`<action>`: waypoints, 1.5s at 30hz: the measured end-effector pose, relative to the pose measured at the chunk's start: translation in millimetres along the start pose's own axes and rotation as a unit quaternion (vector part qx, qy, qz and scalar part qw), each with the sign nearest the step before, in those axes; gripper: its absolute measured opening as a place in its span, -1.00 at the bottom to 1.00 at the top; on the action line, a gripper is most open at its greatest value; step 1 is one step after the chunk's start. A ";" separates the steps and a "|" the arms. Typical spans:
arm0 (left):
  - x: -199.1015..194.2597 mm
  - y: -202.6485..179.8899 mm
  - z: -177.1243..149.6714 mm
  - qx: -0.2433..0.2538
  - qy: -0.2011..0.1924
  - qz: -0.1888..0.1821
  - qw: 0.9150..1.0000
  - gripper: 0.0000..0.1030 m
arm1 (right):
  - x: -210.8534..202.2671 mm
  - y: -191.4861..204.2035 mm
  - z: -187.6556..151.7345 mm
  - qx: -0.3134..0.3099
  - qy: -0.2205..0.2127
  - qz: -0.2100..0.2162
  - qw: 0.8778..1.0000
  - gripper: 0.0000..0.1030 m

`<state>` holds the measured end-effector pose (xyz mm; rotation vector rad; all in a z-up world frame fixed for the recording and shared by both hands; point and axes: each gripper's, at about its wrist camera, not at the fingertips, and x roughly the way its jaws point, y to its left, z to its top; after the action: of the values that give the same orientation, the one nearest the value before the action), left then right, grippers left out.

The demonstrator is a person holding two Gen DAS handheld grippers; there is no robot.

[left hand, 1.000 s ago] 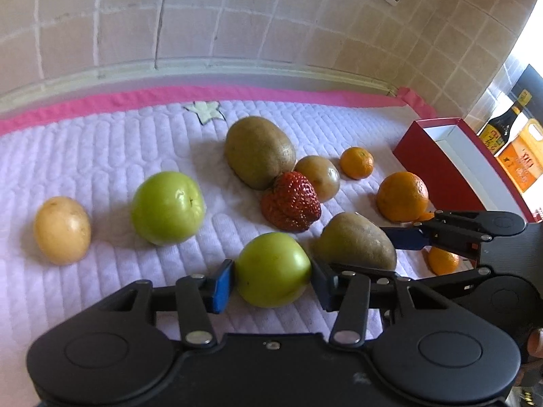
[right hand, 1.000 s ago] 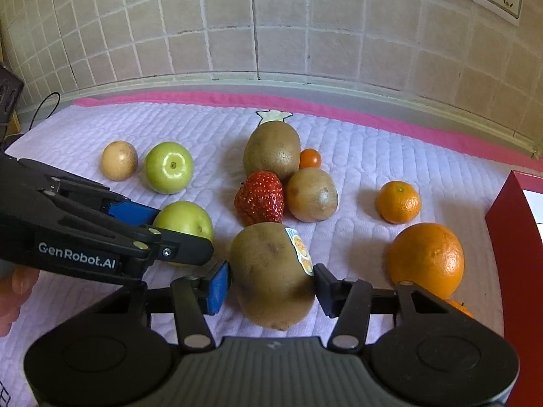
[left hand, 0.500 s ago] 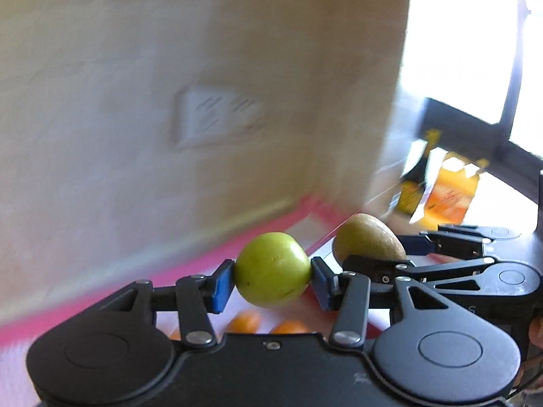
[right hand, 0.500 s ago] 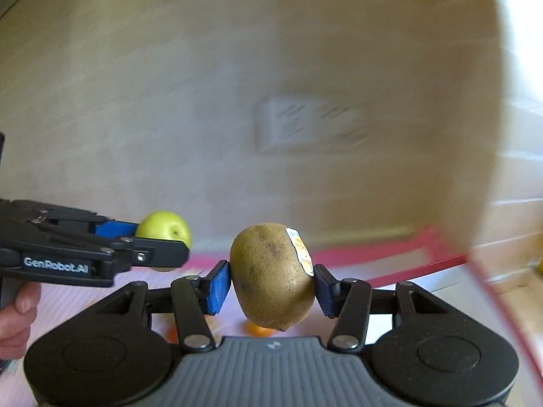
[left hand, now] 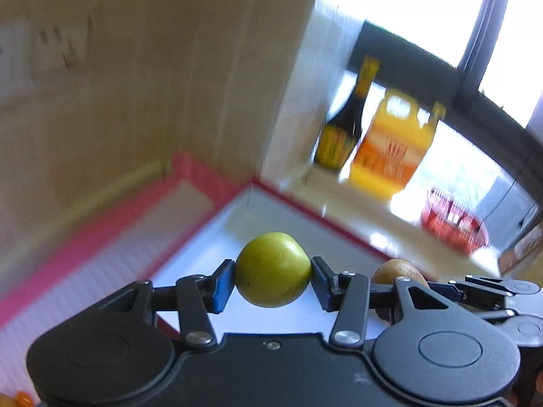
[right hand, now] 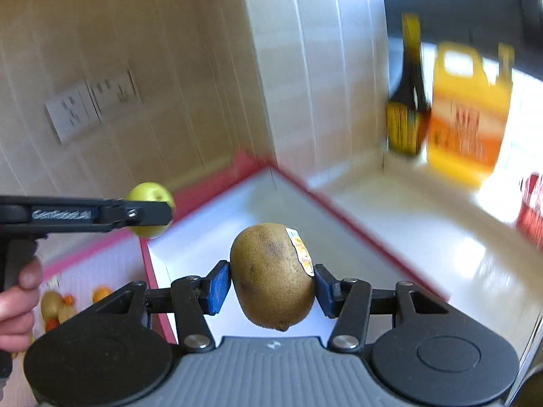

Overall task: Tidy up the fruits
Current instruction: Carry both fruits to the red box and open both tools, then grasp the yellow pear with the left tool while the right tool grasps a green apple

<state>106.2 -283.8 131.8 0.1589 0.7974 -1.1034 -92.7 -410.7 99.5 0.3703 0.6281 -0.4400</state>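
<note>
My left gripper (left hand: 272, 283) is shut on a green apple (left hand: 272, 269), held in the air over the white inside of a red-rimmed box (left hand: 217, 237). My right gripper (right hand: 272, 283) is shut on a brown kiwi (right hand: 271, 276) with a small sticker, also above the box (right hand: 339, 230). In the left wrist view the kiwi (left hand: 397, 271) shows at the right, between the other gripper's fingers. In the right wrist view the green apple (right hand: 151, 195) shows at the left, partly behind the left gripper's black finger (right hand: 101, 213).
A dark sauce bottle (right hand: 407, 101) and a yellow-orange jug (right hand: 471, 115) stand on the sill beyond the box. A red basket (left hand: 453, 224) sits further right. Several fruits (right hand: 61, 305) lie on the quilted mat at lower left. A hand (right hand: 17, 302) holds the left gripper.
Both grippers lifted their fruit off the mat and swung right, from over the scattered fruits to above the red box. Each kept its grip throughout.
</note>
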 end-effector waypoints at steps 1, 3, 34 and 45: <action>9.8 2.4 -5.2 -0.006 0.015 -0.002 1.000 0.12 | 8.1 -1.1 -7.3 0.002 0.017 -0.002 1.000 0.06; 24.2 6.0 -13.6 -0.016 0.036 -0.009 0.999 0.12 | 18.8 2.0 -19.2 0.000 0.042 -0.004 0.999 0.06; -312.5 83.7 -55.4 -0.097 -0.183 0.275 0.939 0.55 | -73.1 151.4 67.8 -0.152 -0.091 0.177 0.968 0.51; -312.0 168.1 -172.0 -0.236 -0.122 0.368 0.891 0.55 | -10.8 273.5 -0.7 -0.249 0.000 0.278 0.928 0.45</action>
<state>97.3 108.7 165.5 -0.0904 0.6671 -0.1853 35.5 -176.5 159.7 0.0507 0.5813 0.2671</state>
